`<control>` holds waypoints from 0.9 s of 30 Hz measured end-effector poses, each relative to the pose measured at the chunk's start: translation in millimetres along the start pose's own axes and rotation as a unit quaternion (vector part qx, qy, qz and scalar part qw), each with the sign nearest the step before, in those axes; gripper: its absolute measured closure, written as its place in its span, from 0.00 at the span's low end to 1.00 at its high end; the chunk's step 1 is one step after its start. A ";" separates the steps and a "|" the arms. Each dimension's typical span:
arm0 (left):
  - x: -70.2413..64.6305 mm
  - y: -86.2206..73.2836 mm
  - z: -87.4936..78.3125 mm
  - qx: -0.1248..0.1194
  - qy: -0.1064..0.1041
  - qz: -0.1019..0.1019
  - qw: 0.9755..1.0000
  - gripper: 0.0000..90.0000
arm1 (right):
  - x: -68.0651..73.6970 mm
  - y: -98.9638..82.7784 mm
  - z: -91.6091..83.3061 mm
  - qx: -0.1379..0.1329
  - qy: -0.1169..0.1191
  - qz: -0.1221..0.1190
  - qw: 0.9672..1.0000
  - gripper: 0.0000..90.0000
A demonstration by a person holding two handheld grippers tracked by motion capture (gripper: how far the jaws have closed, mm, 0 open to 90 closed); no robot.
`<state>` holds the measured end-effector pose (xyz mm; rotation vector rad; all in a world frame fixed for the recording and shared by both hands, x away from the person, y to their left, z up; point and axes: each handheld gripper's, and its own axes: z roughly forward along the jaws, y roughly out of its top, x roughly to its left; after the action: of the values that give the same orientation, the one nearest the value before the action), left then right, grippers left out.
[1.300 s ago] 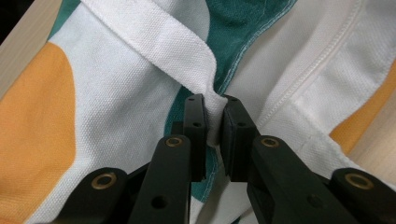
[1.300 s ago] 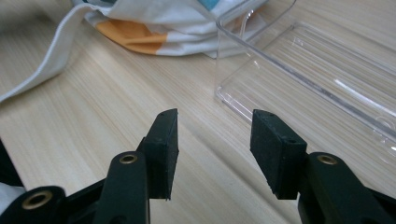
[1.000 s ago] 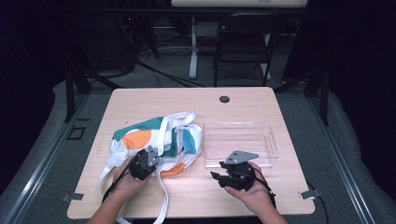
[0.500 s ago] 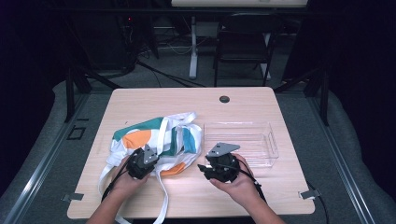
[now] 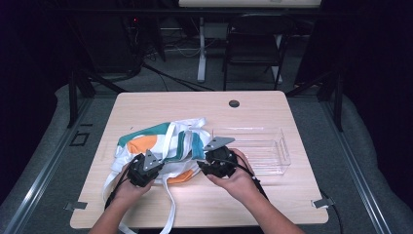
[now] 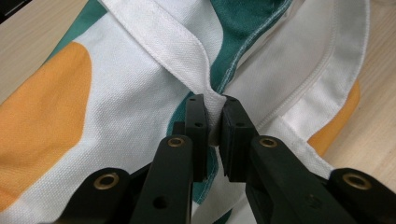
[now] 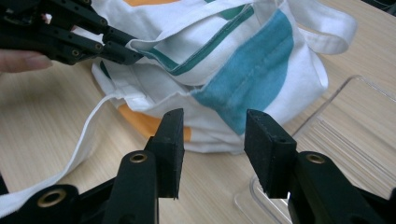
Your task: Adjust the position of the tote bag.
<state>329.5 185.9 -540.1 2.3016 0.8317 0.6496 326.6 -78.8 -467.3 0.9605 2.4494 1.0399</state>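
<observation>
White canvas with orange and teal patches, that's what we had bunched up on the near left part of the tabletop (image 5: 146,109): a tote bag (image 5: 165,146), crumpled, with its long white straps (image 5: 168,204) trailing toward the front edge.

Nearest to us, our left claw (image 5: 155,171) sat on the near side of the bag and was clamped tight on a fold of the white fabric. In the left gripper view the two pads (image 6: 198,123) pinched a ridge of cloth between them, right where a white strap met the teal lining.

Just to its right, our right claw (image 5: 200,165) was at the bag's near right edge. Its jaws had just been closing, but they stood at a middling gap with nothing between them. In the right gripper view they were lined up on the white hem under the blue patch (image 7: 254,70), close to it, not touching.

Just beside the bag on the right sat a clear plastic tray (image 5: 280,151), its near left corner tucked right by our right hand (image 5: 238,178).

Farther back the wood was bare apart from a round black grommet (image 5: 234,104) near the far edge. Past that we had a dark chair (image 5: 253,44) and a white desk leg (image 5: 201,53) on the floor.
</observation>
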 end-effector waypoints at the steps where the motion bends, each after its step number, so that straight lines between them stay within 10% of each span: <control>1: 0.4 -0.1 -0.5 -0.003 0.001 -0.002 1.000 0.92 | 0.2 2.6 1.6 0.001 -0.002 -0.002 1.000 0.64; 27: 1.7 -0.5 -0.3 -0.006 -0.002 -0.003 1.000 0.92 | 4.9 31.9 47.1 0.044 -0.042 0.019 0.998 0.61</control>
<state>330.2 187.5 -539.9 2.2891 0.8306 0.6464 361.8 -34.7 -476.6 1.0590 2.4352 0.8914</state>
